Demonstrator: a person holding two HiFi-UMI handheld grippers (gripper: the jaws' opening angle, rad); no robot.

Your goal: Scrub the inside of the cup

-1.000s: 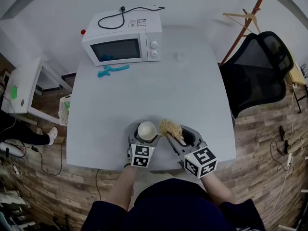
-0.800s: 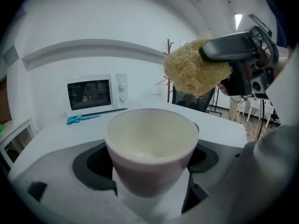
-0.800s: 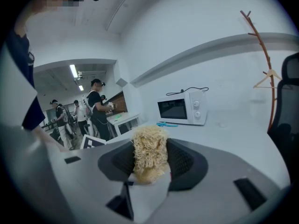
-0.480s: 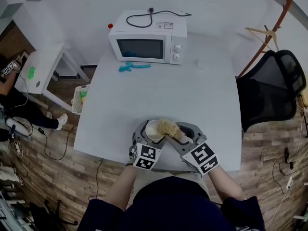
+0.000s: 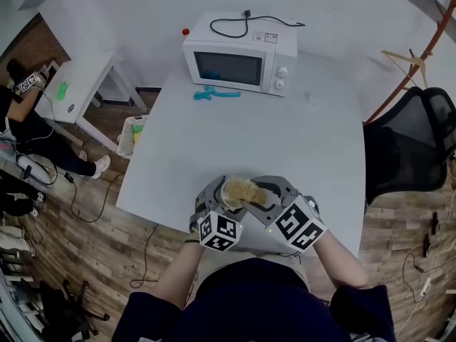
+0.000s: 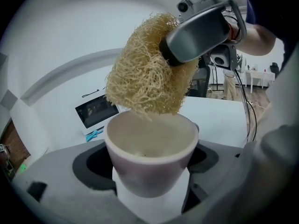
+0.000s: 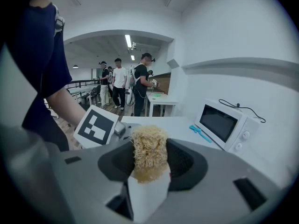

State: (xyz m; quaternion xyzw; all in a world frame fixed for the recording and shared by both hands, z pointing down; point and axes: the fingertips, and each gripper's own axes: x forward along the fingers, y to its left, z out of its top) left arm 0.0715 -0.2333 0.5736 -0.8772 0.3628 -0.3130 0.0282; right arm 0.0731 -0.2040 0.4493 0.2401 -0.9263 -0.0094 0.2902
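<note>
Gripping the cup between its closed-in jaws, the left hand-held gripper presents the mouth; just above that rim, the right hand-held gripper pinches a loofah scrubber. Best push it fully inside, then twist against the wall.

The right gripper has its jaws closed on a straw-coloured scrubber, whose fibrous head sticks up between them. Just left of it sits the marker cube of the left gripper, with a bare forearm and a dark blue sleeve above. Across the white table stands a microwave with a black cable lying on top, and a teal tool lies in front of it. Far behind, several people stand near a small white desk.
</note>
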